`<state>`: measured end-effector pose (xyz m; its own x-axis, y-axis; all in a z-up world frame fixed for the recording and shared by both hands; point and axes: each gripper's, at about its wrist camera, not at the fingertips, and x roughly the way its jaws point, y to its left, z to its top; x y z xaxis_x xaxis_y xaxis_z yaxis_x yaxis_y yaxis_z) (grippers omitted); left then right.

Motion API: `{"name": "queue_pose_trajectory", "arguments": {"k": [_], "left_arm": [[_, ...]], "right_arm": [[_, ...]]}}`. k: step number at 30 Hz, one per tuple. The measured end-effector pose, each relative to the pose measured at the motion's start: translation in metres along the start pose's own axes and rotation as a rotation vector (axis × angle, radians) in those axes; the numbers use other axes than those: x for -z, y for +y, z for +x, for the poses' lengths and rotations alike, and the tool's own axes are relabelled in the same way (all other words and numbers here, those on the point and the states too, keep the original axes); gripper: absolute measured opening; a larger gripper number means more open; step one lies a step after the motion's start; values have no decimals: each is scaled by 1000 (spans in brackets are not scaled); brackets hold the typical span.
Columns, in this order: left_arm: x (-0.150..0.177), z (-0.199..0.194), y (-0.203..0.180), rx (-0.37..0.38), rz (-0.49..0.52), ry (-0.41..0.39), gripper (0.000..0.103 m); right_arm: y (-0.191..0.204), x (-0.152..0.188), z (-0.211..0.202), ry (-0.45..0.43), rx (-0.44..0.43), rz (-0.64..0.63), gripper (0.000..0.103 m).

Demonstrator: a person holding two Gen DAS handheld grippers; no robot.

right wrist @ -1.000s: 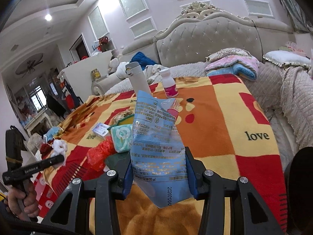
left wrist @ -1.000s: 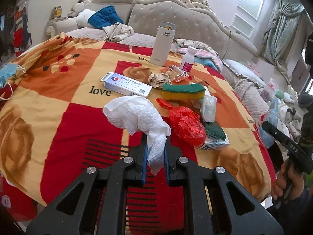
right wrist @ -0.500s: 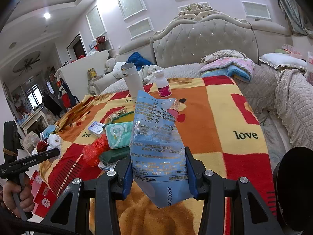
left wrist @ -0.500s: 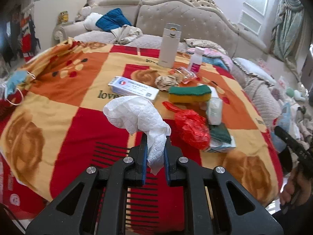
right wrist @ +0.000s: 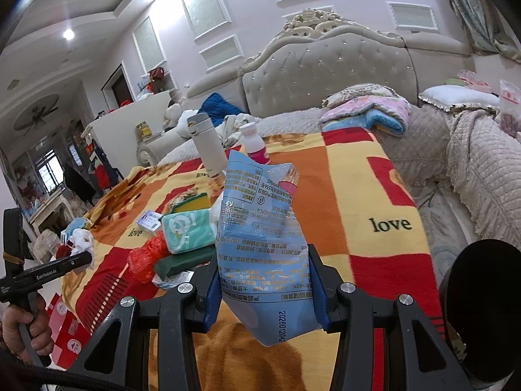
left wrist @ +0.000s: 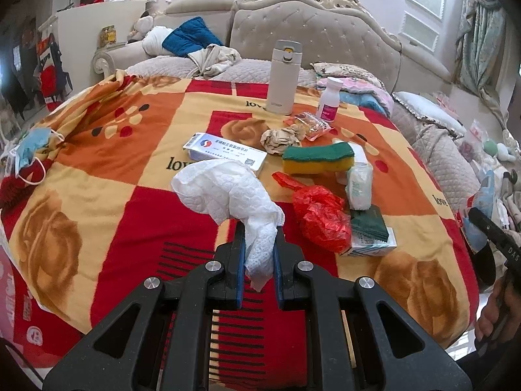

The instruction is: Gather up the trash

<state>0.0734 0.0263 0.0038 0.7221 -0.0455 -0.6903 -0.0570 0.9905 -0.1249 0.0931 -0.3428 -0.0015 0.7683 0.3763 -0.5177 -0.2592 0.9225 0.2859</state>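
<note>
My left gripper (left wrist: 259,244) is shut on a crumpled white paper towel (left wrist: 228,192), held above the red and orange blanket (left wrist: 97,150). My right gripper (right wrist: 263,280) is shut on an empty blue plastic food bag (right wrist: 260,238) that stands upright between its blue pads. More trash lies on the blanket: a red plastic bag (left wrist: 320,216), a crumpled brown paper ball (left wrist: 281,140) and a clear snack wrapper (left wrist: 309,123). In the right wrist view the left gripper (right wrist: 76,254) shows at the left edge with the white towel (right wrist: 81,238).
On the blanket also stand a beige thermos (left wrist: 283,78) and a small white bottle (left wrist: 329,102); a medicine box (left wrist: 224,151), a yellow-green sponge (left wrist: 317,158), a tissue pack (left wrist: 358,185) and a dark green pad on a box (left wrist: 371,228) lie nearby. A blue face mask (left wrist: 29,146) hangs at the blanket's left edge. A dark round object (right wrist: 482,312) sits at lower right.
The left view has tilted a little, so the bed and its items sit lower in frame. The right gripper has slid slightly sideways with the bag. Both grips are unchanged.
</note>
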Motion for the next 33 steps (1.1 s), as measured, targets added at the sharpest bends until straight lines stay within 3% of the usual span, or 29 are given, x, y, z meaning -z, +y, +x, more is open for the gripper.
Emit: {"name": "queue_pose_trajectory", "arguments": {"k": [10, 22, 27, 30, 33], "left_arm": [[-9, -5, -37, 18, 58, -14, 12], [-22, -11, -130, 103, 197, -52, 12], [-21, -2, -189, 189, 273, -47, 12], [-10, 6, -234, 276, 349, -34, 12], [3, 13, -281, 381, 434, -13, 12]], "right_arm": [[-33, 5, -34, -44, 47, 57, 44], [-96, 12, -105, -166, 180, 169, 44], [-124, 18, -126, -178, 291, 214, 44], [-141, 23, -135, -165, 388, 243, 44], [-159, 27, -141, -150, 419, 280, 44]]}}
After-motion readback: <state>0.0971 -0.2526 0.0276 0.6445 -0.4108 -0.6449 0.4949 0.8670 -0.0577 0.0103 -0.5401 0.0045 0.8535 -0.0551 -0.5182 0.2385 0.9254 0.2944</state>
